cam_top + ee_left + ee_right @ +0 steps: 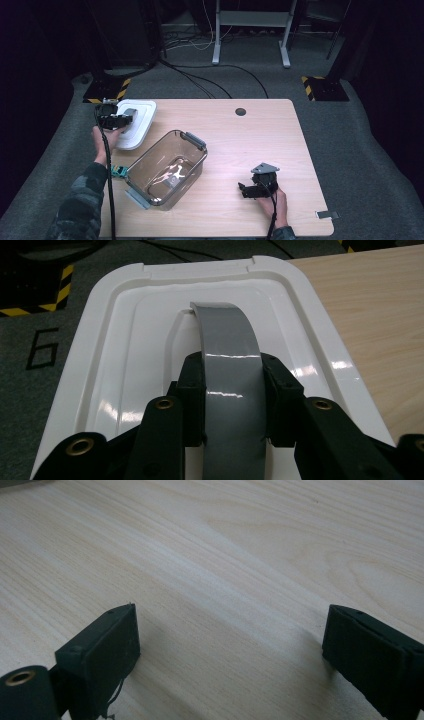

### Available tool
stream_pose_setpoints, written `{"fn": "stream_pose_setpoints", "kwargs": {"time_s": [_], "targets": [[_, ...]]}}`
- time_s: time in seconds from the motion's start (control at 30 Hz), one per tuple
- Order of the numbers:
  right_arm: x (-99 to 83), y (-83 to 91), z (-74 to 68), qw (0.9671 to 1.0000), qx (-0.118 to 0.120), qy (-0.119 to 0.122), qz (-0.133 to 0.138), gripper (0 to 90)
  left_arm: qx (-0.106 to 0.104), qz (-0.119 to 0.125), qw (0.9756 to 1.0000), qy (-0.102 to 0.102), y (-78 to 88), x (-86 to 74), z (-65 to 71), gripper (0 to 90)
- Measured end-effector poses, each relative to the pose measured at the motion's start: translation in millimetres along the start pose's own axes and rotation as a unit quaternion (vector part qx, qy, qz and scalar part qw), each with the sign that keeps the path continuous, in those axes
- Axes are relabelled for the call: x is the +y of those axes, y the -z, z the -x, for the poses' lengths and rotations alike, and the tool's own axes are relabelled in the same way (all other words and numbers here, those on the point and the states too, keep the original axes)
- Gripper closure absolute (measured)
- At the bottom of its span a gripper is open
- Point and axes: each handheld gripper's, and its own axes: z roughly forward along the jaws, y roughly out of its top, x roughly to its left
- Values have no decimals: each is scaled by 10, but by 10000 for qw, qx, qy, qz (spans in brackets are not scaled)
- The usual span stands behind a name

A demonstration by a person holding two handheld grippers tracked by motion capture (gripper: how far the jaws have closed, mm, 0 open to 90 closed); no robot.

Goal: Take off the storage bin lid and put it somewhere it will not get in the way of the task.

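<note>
Two grippers: one in each hand.
Left gripper: fingers clamped on the grey handle of the white lid.
Lid: at the tabletop's far left corner.
Right gripper: fingers spread wide, nothing between them, low over bare wood.
Clear box: between the hands, near the lid.
</note>
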Motion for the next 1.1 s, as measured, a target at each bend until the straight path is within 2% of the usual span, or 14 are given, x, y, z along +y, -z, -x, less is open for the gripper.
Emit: {"fn": "stream_pose_setpoints", "kwargs": {"time_s": [0.2,0.7,0.93,1.1], "targets": [[0,0,0,10000,-3,2,0,74,-20,-93,9999,48,-96,-79,-19,666],[0,0,0,10000,-3,4,1,74,-34,-251,9996,92,-249,-135,-18,666],[0,0,0,10000,-2,3,1,74,-44,-484,9988,116,-358,-197,-27,666],[0,0,0,10000,-2,2,1,74,-63,-542,9985,103,-410,-255,-27,666]]}}
